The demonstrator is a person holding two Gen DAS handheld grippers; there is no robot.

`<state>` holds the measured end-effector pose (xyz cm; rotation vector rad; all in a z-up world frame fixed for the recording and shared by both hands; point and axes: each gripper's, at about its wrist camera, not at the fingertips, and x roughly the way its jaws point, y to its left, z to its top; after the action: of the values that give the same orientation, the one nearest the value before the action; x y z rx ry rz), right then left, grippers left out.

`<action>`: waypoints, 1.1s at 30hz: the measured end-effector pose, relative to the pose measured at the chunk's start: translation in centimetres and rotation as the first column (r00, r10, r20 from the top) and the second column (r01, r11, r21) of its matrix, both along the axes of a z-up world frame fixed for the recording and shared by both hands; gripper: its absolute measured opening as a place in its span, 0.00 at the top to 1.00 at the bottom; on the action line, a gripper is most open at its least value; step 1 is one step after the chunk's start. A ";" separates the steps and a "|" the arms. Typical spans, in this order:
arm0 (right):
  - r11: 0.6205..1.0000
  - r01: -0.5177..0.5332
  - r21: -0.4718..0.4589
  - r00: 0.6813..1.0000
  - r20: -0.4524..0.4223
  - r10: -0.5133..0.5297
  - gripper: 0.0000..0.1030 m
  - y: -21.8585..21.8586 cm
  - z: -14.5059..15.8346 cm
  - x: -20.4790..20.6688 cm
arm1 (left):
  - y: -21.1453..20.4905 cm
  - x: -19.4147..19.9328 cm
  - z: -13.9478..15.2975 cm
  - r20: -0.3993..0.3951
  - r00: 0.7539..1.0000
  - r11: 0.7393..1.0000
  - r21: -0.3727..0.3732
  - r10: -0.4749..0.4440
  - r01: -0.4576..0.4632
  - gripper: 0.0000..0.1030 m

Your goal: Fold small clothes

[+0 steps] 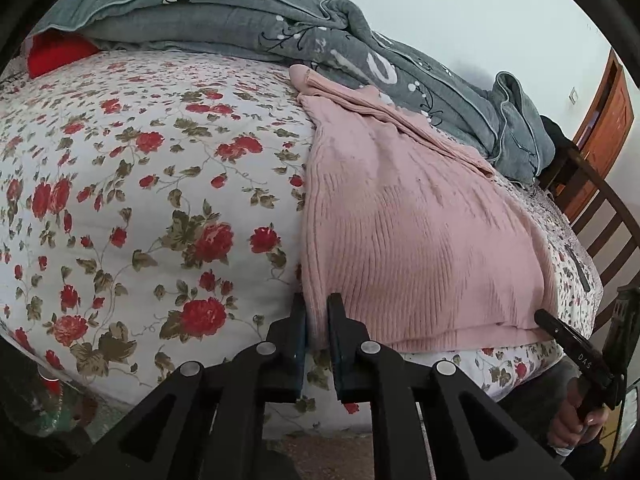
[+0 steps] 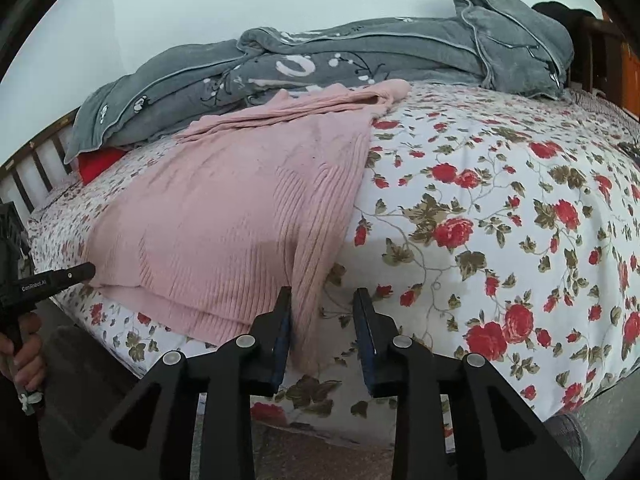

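Note:
A pink ribbed knit sweater (image 1: 420,220) (image 2: 240,208) lies flat on the flowered bedsheet (image 1: 160,180) (image 2: 500,200), its hem at the bed's near edge. My left gripper (image 1: 317,300) is at the hem's left corner, its jaws nearly together with pink cloth pinched between them; in the right wrist view its tip (image 2: 86,270) touches that corner. My right gripper (image 2: 322,292) is at the hem's right corner with its jaws apart. The cloth edge hangs in the gap against the left pad (image 2: 285,320) only. Its finger (image 1: 540,314) shows beside the hem in the left wrist view.
A rumpled grey duvet (image 1: 240,20) (image 2: 360,56) lies along the far side, touching the sweater's upper part. A red pillow (image 1: 56,54) (image 2: 100,160) peeks from under it. Wooden bed rails (image 1: 608,216) (image 2: 36,164) stand at the end. A hand (image 1: 572,420) (image 2: 24,352) grips each handle.

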<state>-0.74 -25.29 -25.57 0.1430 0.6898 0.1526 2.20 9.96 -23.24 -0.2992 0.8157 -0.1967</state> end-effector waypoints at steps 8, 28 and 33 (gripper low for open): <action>1.000 0.005 -0.007 1.000 0.013 -0.005 0.69 0.3 -0.1 0.0 | 0.5 0.3 -0.3 -0.004 1.000 0.998 -0.058 0.012 -0.012 0.89; 1.000 0.006 -0.008 1.000 0.015 -0.006 0.66 0.6 -0.1 0.0 | 0.5 0.4 -0.2 -0.002 1.000 0.998 -0.058 0.004 -0.004 0.86; 1.000 -0.004 -0.006 1.000 0.015 0.004 0.60 0.8 0.0 0.1 | 0.5 0.4 -0.2 -0.001 1.000 0.998 -0.069 -0.002 0.002 0.84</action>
<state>-0.62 -24.46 -25.58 0.1350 0.6760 0.1553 2.58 10.44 -23.43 -0.3639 0.8112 -0.2270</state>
